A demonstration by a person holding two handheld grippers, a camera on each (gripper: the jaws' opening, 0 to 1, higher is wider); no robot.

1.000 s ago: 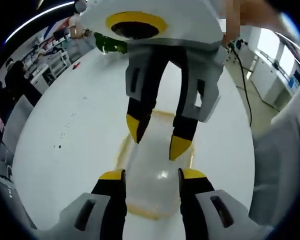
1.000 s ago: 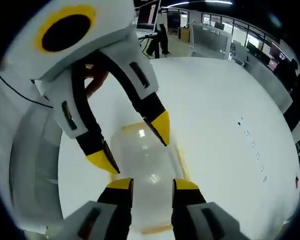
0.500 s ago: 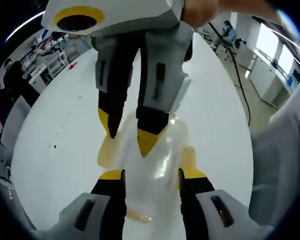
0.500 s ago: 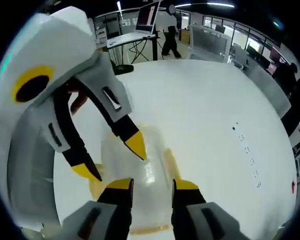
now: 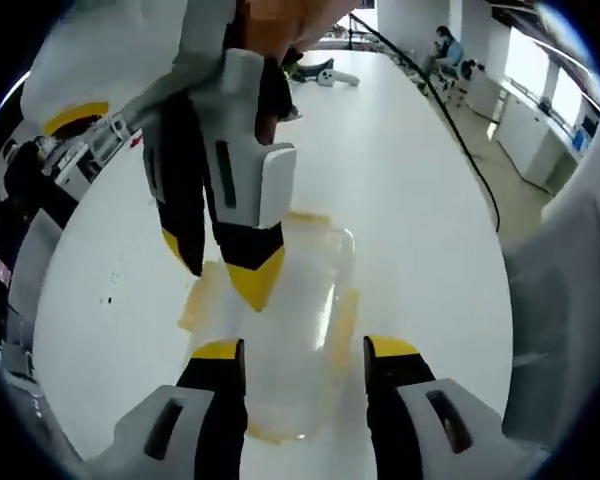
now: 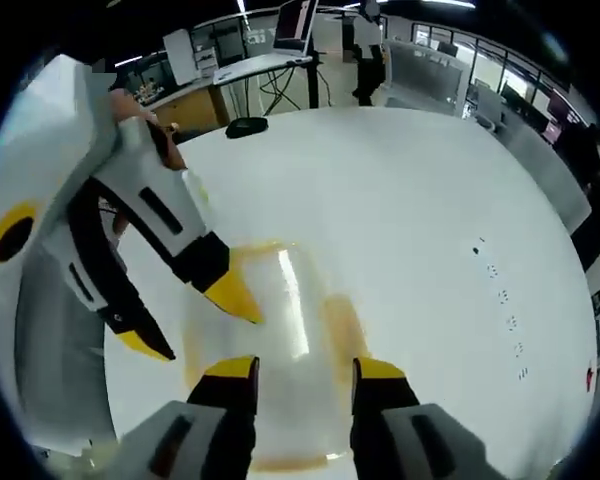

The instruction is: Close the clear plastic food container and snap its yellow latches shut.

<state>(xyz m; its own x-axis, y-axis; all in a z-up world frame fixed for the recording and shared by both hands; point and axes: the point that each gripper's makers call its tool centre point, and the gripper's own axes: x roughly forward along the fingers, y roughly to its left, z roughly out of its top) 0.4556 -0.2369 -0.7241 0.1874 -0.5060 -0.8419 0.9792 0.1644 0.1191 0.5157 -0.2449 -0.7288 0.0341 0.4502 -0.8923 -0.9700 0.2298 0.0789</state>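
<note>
The clear plastic container (image 5: pixel 290 320) lies on the white table (image 5: pixel 420 200), with yellow latches (image 5: pixel 342 318) flared out along its sides. My left gripper (image 5: pixel 305 350) hovers just over its near end, jaws apart and empty. My right gripper (image 5: pixel 220 268) reaches in from above, open, its yellow tips over the container's left edge. In the right gripper view the container (image 6: pixel 285 320) sits under my right gripper (image 6: pixel 305 370), a yellow latch (image 6: pixel 342 322) on its right side. The left gripper (image 6: pixel 188 320) comes in from the left, open, one tip touching or just above the lid.
A black mouse-like object (image 6: pixel 245 127) lies at the table's far edge, beside desks with a laptop (image 6: pixel 292 20). A white object (image 5: pixel 325 75) and a black cable (image 5: pixel 460 140) lie further along the table. A white sleeve (image 5: pixel 570 300) is at the right.
Both cameras have tilted back, so more of the table shows. The right gripper has swung to the container's left edge; the left gripper sits further left and lower in the right gripper view.
</note>
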